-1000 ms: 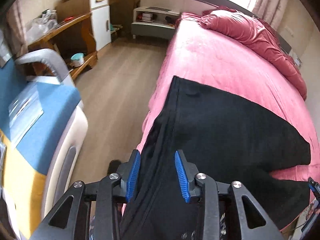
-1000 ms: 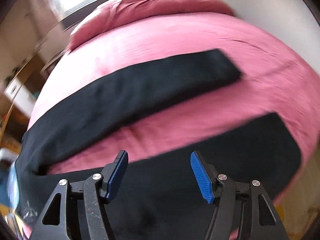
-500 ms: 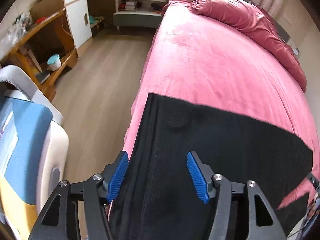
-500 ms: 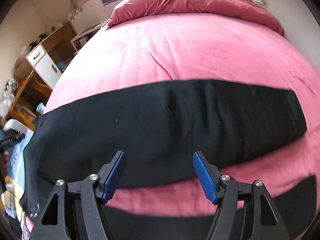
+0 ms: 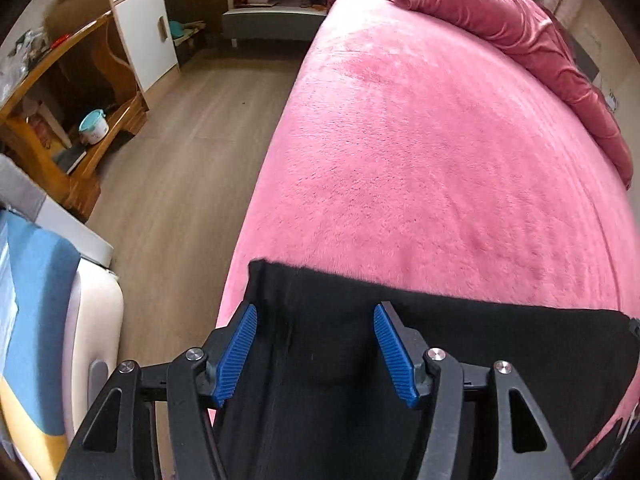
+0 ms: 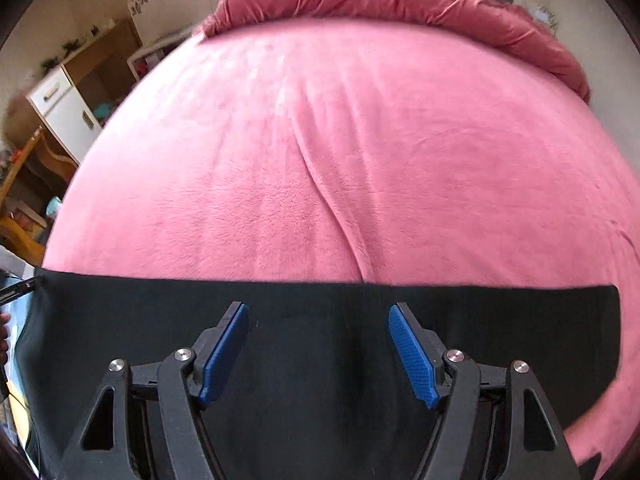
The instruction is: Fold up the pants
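Pants [image 6: 320, 320]: flat black matte strip

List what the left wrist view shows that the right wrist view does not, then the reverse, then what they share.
Only the left wrist view: the wooden floor, a teal-lidded tub on a low shelf, a blue and white chair, and the left claw, open above the pants' corner.

Only the right wrist view: the pants' long straight edge across the bed, a crease in the bedspread, and the right claw, open above the fabric.

Both: the black pants, pink bed, bunched red duvet and white cabinet.
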{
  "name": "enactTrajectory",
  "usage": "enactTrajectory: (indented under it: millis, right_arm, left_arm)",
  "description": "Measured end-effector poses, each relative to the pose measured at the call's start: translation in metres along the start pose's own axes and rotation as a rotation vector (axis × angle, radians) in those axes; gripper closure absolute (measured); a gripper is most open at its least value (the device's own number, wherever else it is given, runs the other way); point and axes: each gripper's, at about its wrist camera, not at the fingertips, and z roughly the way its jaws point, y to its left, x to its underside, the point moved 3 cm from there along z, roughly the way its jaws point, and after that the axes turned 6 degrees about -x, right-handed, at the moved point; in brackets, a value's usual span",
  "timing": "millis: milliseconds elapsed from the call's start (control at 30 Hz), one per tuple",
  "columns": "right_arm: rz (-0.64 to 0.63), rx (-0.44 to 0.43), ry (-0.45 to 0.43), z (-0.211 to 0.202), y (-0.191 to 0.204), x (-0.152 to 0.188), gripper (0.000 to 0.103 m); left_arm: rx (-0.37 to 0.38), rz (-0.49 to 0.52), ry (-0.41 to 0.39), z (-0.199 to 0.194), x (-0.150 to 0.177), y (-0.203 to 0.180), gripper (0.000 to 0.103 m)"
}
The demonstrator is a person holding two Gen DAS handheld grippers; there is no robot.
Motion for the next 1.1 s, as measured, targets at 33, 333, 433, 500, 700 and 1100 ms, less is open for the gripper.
enactTrajectory:
  millis: [33,333,433,500,700,1100]
  right_arm:
    - [-0.004,0.015,0.021,0.006,-0.001,-0.002,0.030]
    - [-0.120,0.052,0.073,0.032,0.014,-0.013,0.096]
    - [-0.127,0.044,0.055,0.022,0.014,-0.014,0.097]
    - [-0.113,0.038,0.024,0.010,0.014,-0.016,0.101]
    - [-0.106,0.042,-0.058,-0.040,0.001,-0.006,0.103]
    - [0.041,-0.088,-0.060,-0.049,0.004,0.006,0.032]
  left_arm:
    - [-0.011,0.007,0.010,0.004,-0.002,-0.001,0.041]
    - [-0.001,0.084,-0.031,0.004,-0.011,-0.011,0.089]
    - [0.035,0.047,-0.057,-0.010,-0.008,-0.006,0.092]
    - [0.065,0.017,-0.081,-0.024,-0.008,-0.001,0.092]
    - [0.164,-0.022,-0.186,-0.083,-0.006,0.009,0.093]
    - [0.351,0.014,-0.363,-0.177,0.040,0.014,0.093]
